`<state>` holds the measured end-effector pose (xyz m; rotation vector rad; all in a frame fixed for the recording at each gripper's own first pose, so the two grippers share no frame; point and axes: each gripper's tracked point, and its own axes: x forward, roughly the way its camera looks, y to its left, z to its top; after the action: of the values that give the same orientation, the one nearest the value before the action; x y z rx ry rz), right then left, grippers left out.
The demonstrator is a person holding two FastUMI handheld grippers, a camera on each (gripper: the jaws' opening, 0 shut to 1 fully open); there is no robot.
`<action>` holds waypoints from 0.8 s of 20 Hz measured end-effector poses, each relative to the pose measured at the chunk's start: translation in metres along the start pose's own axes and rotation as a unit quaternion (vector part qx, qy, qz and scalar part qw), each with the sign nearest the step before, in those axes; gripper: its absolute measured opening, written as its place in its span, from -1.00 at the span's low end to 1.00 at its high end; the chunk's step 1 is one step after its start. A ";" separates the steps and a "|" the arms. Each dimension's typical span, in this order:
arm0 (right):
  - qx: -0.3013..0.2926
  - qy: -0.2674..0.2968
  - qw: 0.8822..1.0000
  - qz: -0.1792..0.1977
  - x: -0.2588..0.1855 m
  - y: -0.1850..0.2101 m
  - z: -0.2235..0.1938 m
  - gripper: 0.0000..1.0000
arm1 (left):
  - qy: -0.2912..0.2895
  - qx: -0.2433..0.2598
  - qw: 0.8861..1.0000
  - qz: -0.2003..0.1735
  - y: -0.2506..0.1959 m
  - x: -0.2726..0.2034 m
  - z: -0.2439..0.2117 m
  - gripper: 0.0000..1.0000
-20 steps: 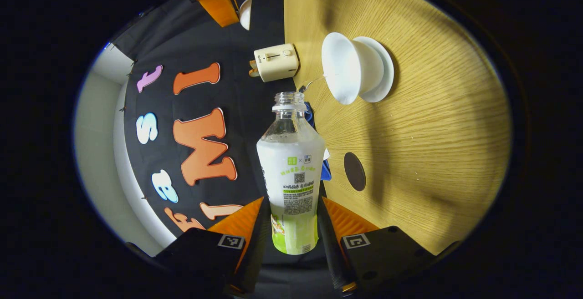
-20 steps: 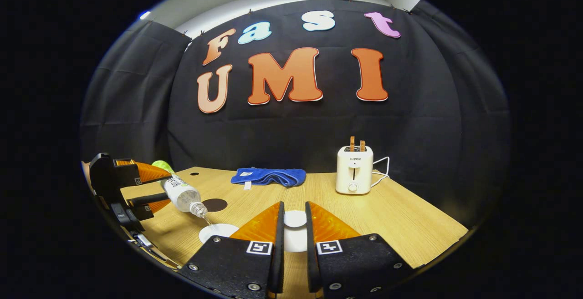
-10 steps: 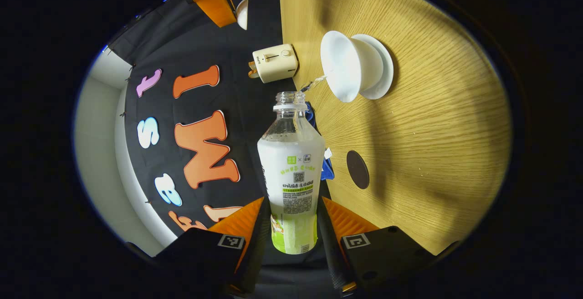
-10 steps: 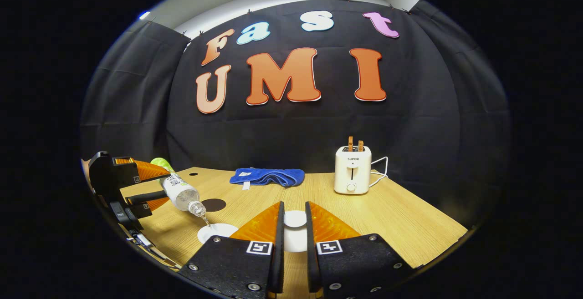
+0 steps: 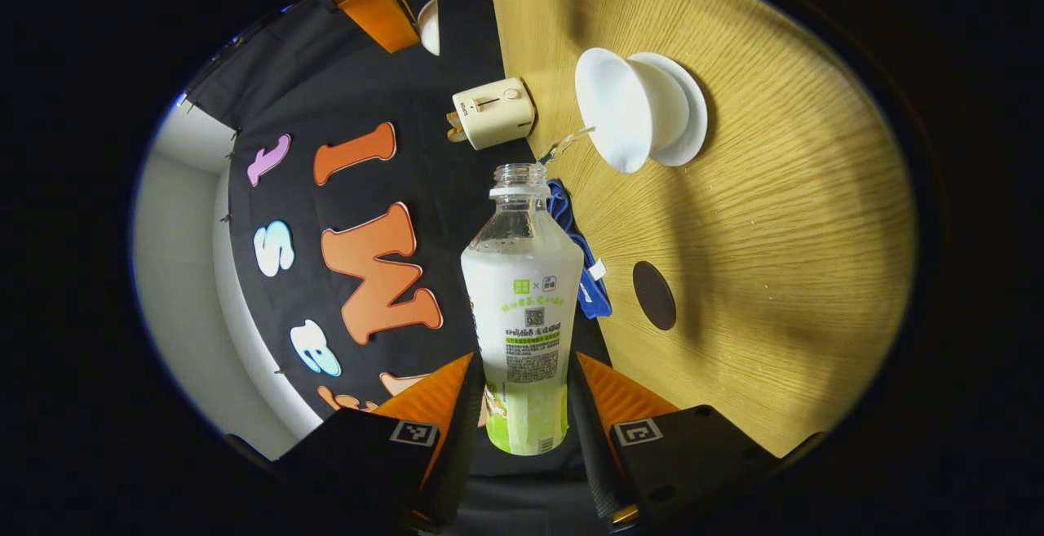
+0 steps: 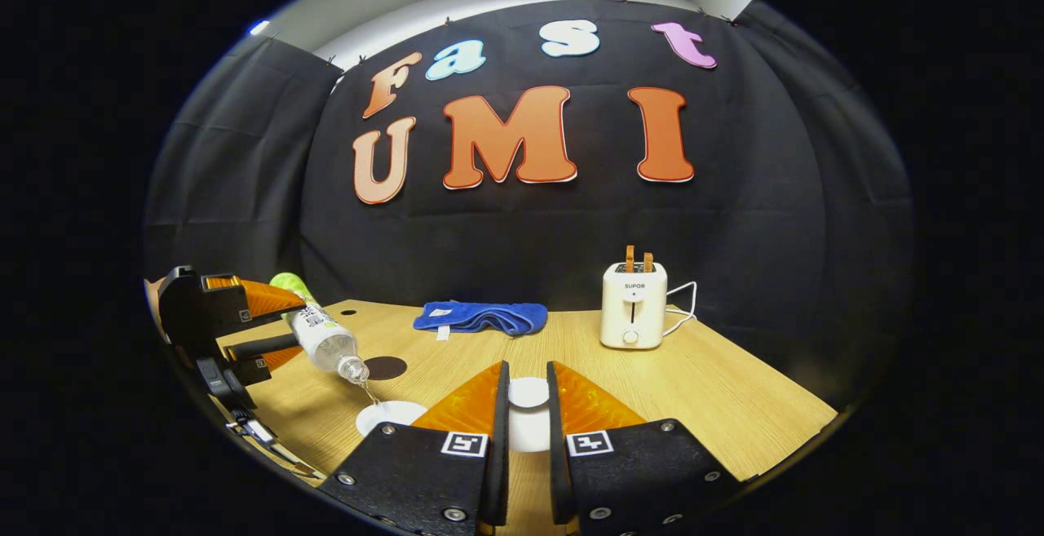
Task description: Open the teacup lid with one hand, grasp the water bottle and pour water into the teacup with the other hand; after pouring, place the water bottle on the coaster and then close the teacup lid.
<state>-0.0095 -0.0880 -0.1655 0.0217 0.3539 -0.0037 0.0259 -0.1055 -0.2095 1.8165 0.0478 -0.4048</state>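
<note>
Bottle count: one water bottle (image 5: 522, 307), uncapped, held between the jaws of the left gripper (image 5: 524, 405) in the left gripper view, both fingers pressing its labelled lower body. Bottle mostly clear near the neck; how much water remains behind the label cannot be told. A thin stream of water (image 5: 564, 143) leaves the mouth toward one white teacup (image 5: 624, 116), which sits on one white saucer (image 5: 681, 120) on the counter (image 5: 775, 218). Cup lidless; its fill level not readable from this angle. One dark round coaster (image 5: 654, 295) lies bare on the counter, apart from the cup. One blue cloth (image 5: 583, 271) partly behind the bottle, one cream toaster (image 5: 493, 112) at the counter's far edge. At the upper edge, the right gripper (image 5: 400, 18) with one white lid (image 5: 430, 26) at its tip. Right gripper view: own gripper (image 6: 526, 422) with jaws clamped on the teacup lid (image 6: 528, 393), held above the counter (image 6: 718, 405); the lid's knob sits between the fingers. To the left, the other gripper (image 6: 224, 328) tilts the bottle (image 6: 322, 336) mouth-down over the teacup (image 6: 390, 415), whose rim is partly hidden behind a finger. Coaster (image 6: 383, 367) just beyond the bottle mouth. This view shows the cloth (image 6: 479, 316) whole and folded, and the toaster (image 6: 634, 303) upright with two slices standing in its slots and a white cord trailing to its side.
</note>
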 end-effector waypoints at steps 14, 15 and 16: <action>-0.003 -0.001 1.000 0.003 0.001 0.004 0.001 -0.58 | -0.008 0.053 0.998 0.016 0.009 0.002 0.001 0.27; -0.003 -0.001 1.000 0.004 0.000 0.003 0.001 -0.58 | -0.008 0.056 0.998 0.015 0.010 0.002 0.001 0.22; -0.003 -0.002 1.000 0.004 -0.001 0.004 0.002 -0.58 | -0.005 0.059 0.998 0.014 0.010 0.003 0.000 0.22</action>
<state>-0.0095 -0.0845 -0.1636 0.0175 0.3489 0.0059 0.0315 -0.1090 -0.2009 1.9291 -0.0080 -0.4038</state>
